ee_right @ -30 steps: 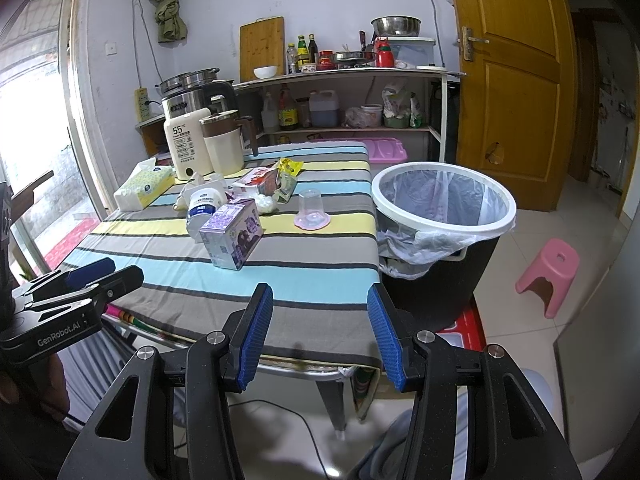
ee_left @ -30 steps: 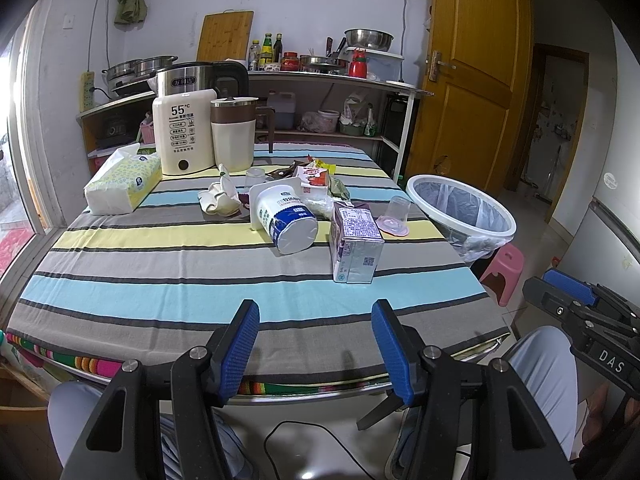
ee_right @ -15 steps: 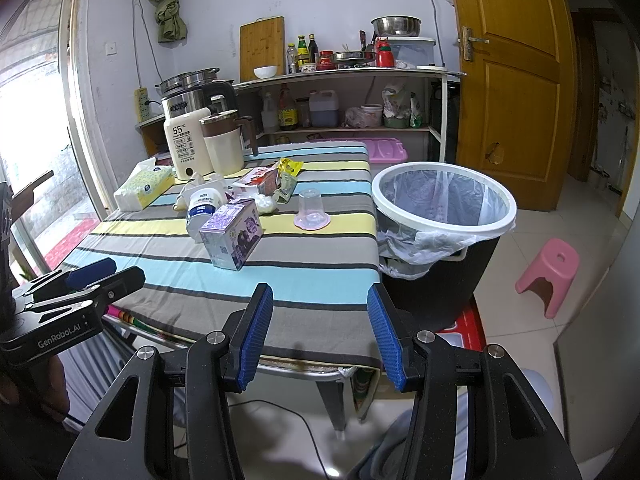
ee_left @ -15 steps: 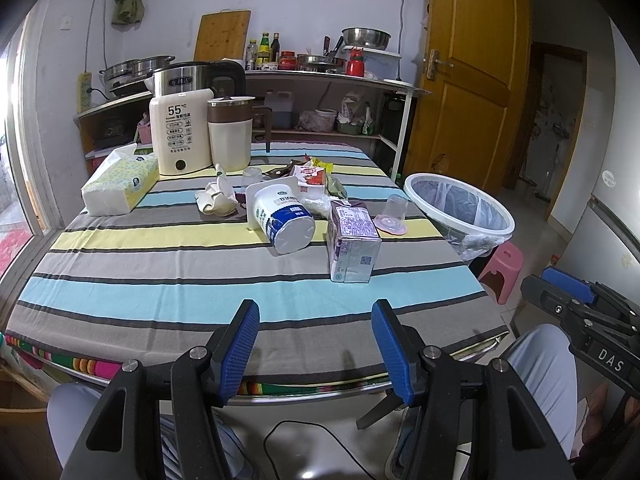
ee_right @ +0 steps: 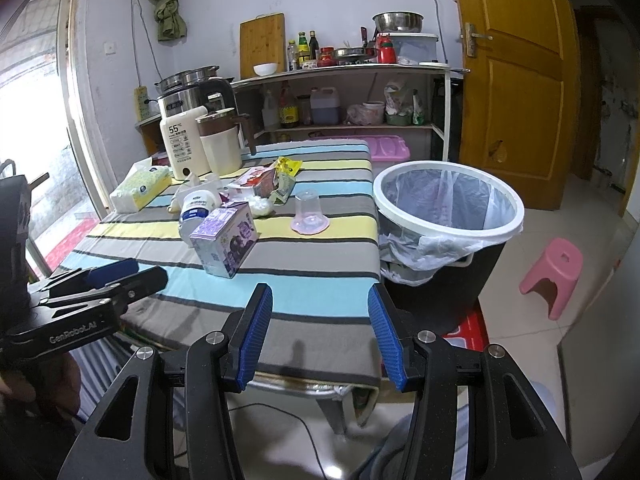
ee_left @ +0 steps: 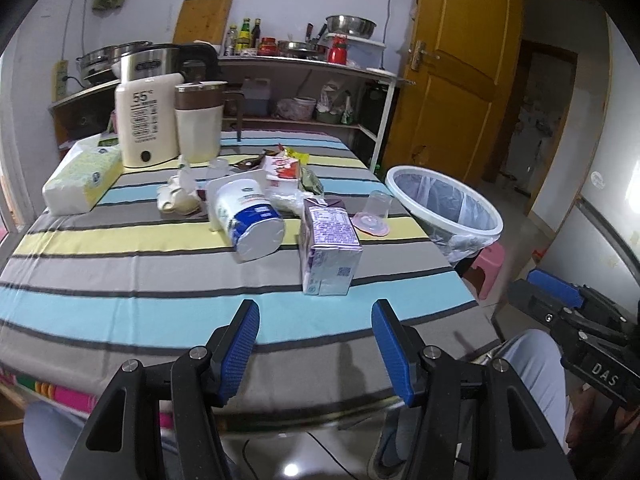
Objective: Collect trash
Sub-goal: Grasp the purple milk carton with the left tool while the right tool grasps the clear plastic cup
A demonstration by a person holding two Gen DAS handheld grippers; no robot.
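Observation:
Trash lies mid-table on the striped cloth: a purple carton (ee_left: 330, 252) (ee_right: 226, 240), a tipped white and blue tub (ee_left: 250, 220) (ee_right: 196, 210), an upturned clear cup on a pink lid (ee_left: 376, 214) (ee_right: 309, 212), crumpled paper (ee_left: 176, 198) and snack wrappers (ee_left: 286, 168) (ee_right: 276, 178). A lined bin (ee_left: 444, 204) (ee_right: 446, 208) stands at the table's right side. My left gripper (ee_left: 316, 320) is open and empty over the near table edge, short of the carton. My right gripper (ee_right: 320, 304) is open and empty over the near right corner.
A tissue pack (ee_left: 80, 180), a white water warmer (ee_left: 146, 120) and a cream kettle (ee_left: 198, 120) stand at the table's back left. A pink stool (ee_right: 554, 272) is on the floor right of the bin. A cluttered shelf (ee_right: 360, 96) and a wooden door (ee_right: 516, 80) are behind.
My left gripper has moved forward toward the table, so the trash looks nearer. The right gripper has barely moved. Both stay open.

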